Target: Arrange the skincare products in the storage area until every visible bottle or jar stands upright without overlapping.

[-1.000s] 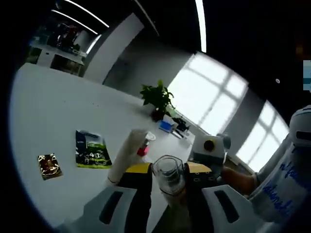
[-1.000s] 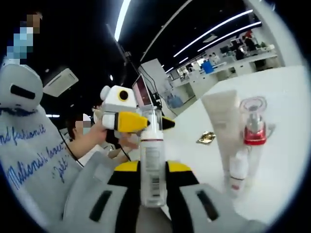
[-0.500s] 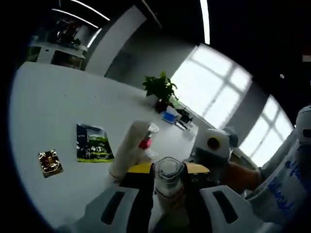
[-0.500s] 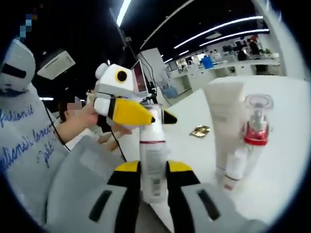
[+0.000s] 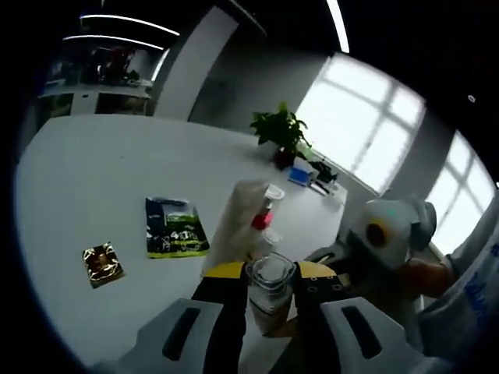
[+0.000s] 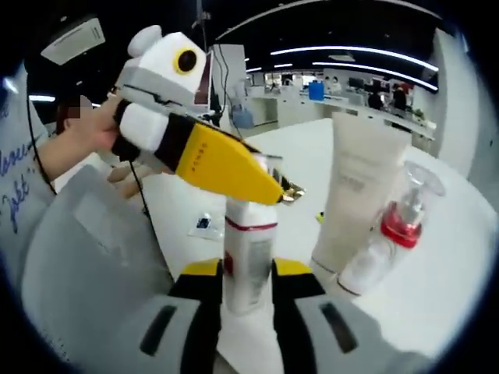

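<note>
Where the left gripper view looks along its own jaws, the left gripper (image 5: pixel 270 292) has its yellow-and-black jaws drawn in against the clear cap of a white pump bottle with a red band (image 5: pixel 270 285), which sits at about 6 o'clock in that view. In the right gripper view the right gripper (image 6: pixel 248 282) is closed on the lower body of that same bottle (image 6: pixel 248 257), which stands upright between the jaws at 6 o'clock, while the left gripper (image 6: pixel 257 178) reaches in from 10 o'clock, its yellow jaws at the bottle's top and a person's hand (image 6: pixel 86 134) holding its white body.

On the white table (image 5: pixel 86 187), a tall white squeeze tube standing on its cap (image 6: pixel 355 199) is at 3 o'clock in the right gripper view. Just beside it, toward 4 o'clock, stands a small clear pump bottle with a red collar and a clear cap (image 6: pixel 394 234); whether the two touch cannot be told. In the left gripper view the tube (image 5: pixel 236 227) stands just above the jaws, with the red-collared bottle (image 5: pixel 263 216) behind it. A flat dark green printed sachet (image 5: pixel 175 229) lies at 9 o'clock and a small gold foil packet (image 5: pixel 102 264) at 8 o'clock, apart from each other. A potted green plant (image 5: pixel 282 134) stands at the table's far edge at 12 o'clock.
</note>
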